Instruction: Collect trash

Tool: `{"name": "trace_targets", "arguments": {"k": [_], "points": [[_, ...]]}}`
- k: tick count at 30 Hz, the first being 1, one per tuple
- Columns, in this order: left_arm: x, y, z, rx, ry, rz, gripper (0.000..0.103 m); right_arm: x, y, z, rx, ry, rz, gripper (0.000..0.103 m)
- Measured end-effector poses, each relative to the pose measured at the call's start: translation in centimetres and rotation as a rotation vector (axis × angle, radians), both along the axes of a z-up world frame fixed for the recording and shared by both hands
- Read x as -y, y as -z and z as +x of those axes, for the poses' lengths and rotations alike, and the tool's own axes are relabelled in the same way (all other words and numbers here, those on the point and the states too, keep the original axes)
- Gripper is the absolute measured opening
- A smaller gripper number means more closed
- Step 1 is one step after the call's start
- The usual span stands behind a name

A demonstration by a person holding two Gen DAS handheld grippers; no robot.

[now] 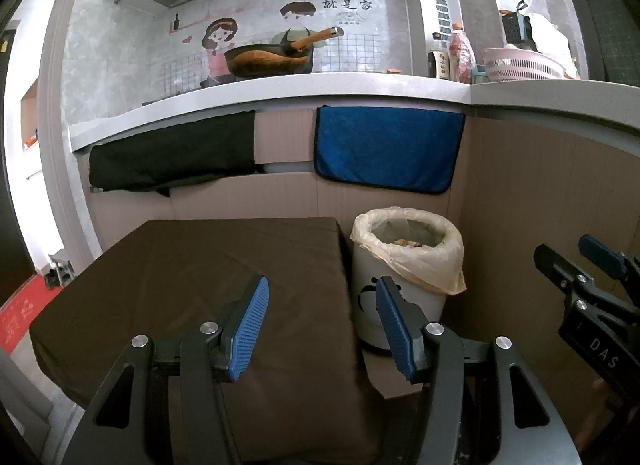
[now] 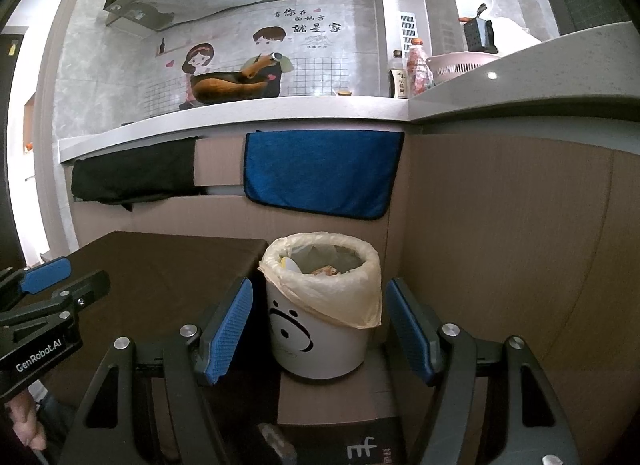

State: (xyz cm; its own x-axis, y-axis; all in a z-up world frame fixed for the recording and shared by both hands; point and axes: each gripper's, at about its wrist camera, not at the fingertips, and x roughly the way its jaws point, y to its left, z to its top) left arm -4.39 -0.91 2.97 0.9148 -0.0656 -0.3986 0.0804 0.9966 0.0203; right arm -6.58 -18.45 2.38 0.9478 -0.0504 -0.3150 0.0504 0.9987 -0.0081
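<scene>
Hovering, both spread and empty — left gripper [image 1: 322, 329] over brown table [image 1: 180, 273], right gripper [image 2: 318, 331] facing lined bin [image 2: 320, 305] beside it. Trash already inside; risk — snagging the loose liner [image 2: 356, 305] tips the bin.

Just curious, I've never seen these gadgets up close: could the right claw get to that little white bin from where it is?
Probably yes. The right claw is open and empty, and the white bin stands straight ahead between its fingers with nothing in between. The brown table sits off to the left, out of the way.
</scene>
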Motion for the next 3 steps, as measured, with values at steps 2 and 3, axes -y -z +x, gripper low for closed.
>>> {"name": "trace_targets", "arguments": {"k": [2, 3], "points": [[0.05, 0.03, -0.06, 0.001, -0.003, 0.002, 0.057, 0.06, 0.01, 0.01, 0.001, 0.001, -0.001, 0.066], [-0.10, 0.01, -0.04, 0.002, 0.001, 0.001, 0.057, 0.09, 0.02, 0.08, 0.000, 0.001, -0.001, 0.067]]}}
